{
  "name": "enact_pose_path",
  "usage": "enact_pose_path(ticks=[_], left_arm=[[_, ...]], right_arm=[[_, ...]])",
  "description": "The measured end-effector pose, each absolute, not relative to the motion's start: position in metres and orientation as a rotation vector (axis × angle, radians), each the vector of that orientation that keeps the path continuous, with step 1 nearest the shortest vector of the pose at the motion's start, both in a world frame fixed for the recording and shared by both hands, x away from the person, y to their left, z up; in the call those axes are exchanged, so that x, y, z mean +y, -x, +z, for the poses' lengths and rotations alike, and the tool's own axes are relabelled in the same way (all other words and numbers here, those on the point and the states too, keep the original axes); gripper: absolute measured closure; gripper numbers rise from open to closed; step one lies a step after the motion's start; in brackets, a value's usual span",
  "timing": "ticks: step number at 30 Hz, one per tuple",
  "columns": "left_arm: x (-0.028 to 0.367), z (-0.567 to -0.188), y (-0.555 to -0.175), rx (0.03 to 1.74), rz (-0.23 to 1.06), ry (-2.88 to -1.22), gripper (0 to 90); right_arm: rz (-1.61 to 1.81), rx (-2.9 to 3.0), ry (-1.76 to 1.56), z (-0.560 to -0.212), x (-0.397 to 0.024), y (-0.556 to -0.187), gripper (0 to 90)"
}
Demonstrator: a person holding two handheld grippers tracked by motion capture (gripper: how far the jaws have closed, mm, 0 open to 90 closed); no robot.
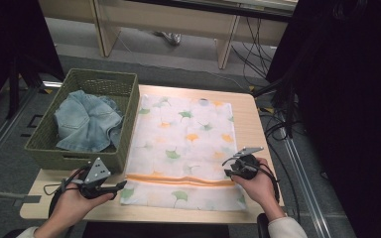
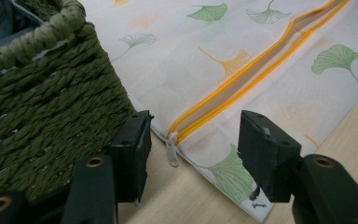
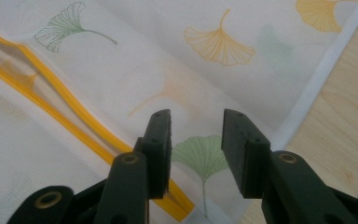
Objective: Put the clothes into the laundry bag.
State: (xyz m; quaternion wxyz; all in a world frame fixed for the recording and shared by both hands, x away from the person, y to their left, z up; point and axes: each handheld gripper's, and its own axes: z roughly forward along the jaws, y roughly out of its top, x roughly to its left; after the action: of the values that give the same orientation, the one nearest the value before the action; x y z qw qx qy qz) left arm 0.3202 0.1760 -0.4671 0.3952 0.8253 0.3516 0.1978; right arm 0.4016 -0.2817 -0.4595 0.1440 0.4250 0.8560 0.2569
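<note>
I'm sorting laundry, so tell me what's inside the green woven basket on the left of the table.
The green woven basket holds crumpled light-blue denim clothing, piled nearly to the rim. Whatever lies beneath the denim, and the basket's bottom, is covered, so I cannot tell if anything else is in there.

Both grippers, left (image 1: 120,186) and right (image 1: 226,168), low, fingers apart.

Laundry bag (image 1: 181,144): thin matt mesh cloth, printed leaves, yellow zipper tape. Basket (image 1: 47,148): rough woven green rope. Denim (image 1: 87,121): soft, faded. Table (image 1: 248,111): smooth pale wood.
</note>
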Motion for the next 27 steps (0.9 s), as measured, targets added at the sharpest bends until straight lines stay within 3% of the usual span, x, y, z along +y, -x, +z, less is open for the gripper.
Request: enact_pose_path(ticks=[18,27], left_arm=[[0.174,-0.468,-0.321,0.892,0.505,-2.094,41.8],[0.17,-0.47,-0.323,0.879,0.492,-2.109,41.7]], right_arm=[[0.786,2.455,-1.186,-0.459,-0.27,-0.402,60.5],[0.769,2.532,-0.993,-0.461,-0.249,-0.403,63.9]])
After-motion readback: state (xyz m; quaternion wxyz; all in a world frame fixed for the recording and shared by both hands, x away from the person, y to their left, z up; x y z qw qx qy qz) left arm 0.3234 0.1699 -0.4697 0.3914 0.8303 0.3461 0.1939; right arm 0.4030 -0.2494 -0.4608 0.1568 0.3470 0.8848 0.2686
